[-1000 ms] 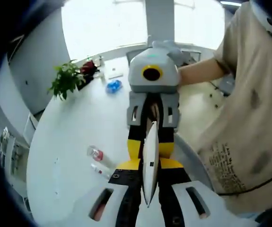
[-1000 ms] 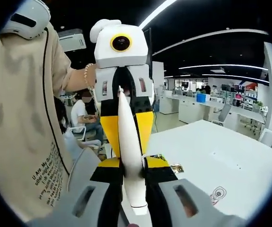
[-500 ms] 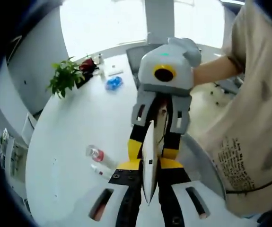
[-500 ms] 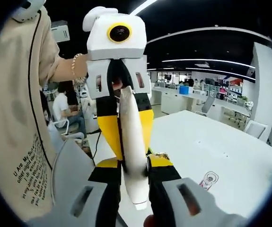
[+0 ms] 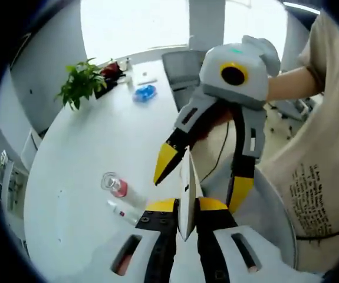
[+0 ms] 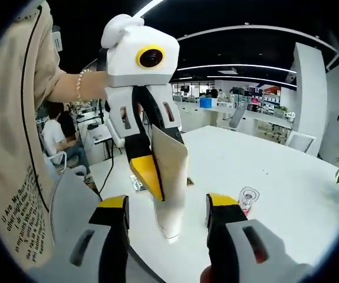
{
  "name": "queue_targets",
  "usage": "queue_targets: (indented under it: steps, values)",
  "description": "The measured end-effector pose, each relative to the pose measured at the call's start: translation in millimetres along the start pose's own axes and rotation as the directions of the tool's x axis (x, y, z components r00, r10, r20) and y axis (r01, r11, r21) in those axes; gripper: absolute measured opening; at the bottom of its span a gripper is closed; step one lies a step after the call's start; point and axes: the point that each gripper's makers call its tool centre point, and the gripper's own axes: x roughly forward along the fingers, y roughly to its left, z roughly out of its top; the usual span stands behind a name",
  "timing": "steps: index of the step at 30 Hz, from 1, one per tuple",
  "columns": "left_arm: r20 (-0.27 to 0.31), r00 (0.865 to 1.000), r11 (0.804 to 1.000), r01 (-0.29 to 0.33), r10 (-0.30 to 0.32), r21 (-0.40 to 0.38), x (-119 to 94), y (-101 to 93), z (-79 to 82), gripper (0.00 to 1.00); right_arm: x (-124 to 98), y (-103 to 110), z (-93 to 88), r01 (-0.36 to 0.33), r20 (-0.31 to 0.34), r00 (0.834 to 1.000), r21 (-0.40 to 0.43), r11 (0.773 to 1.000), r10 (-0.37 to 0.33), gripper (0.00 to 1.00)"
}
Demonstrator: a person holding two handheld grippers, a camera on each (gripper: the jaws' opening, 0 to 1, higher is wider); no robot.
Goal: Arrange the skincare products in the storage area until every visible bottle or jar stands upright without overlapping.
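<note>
A white squeeze tube [image 5: 187,183] stands edge-on between the jaws of my left gripper [image 5: 187,204], which is shut on it. In the right gripper view the same tube [image 6: 172,171] hangs cap-down from the left gripper [image 6: 163,177], above the white table [image 6: 275,171]. My right gripper [image 6: 168,202] is open, its yellow-tipped jaws spread on either side of the tube and clear of it. In the left gripper view the right gripper [image 5: 203,175] straddles the tube from above. A clear bottle with pink contents [image 5: 116,187] lies on the table, with a small slim tube [image 5: 122,211] beside it.
The round white table [image 5: 86,147] carries a potted plant [image 5: 82,82], a blue item [image 5: 144,93] and small things at its far end. The clear bottle [image 6: 247,199] appears near the right jaw. A person in a beige shirt [image 5: 322,177] stands close. A grey chair [image 5: 181,62] is behind the table.
My right gripper has opened and let go of the white tube, and it now tilts away from it. The left gripper stays shut on the tube.
</note>
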Motion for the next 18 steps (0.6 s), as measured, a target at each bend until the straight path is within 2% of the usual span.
queue_targets:
  steps: [5,12,18]
  values:
    - [0.019,1.000,0.998,-0.019,0.020,-0.052,14.7,10.8,-9.6,0.06,0.5,-7.1,-10.8,0.073,0.009,0.997,0.072,0.995,-0.073,0.63]
    - [0.045,0.996,0.992,-0.065,0.070,-0.105,36.6,26.4,-26.8,0.07,3.2,-13.8,-25.8,0.156,0.007,0.987,0.138,0.978,-0.159,0.68]
    - [0.032,0.993,0.988,-0.105,0.109,-0.117,53.4,38.0,-42.5,0.06,2.6,-14.0,-38.9,0.206,-0.004,0.978,0.180,0.962,-0.209,0.72]
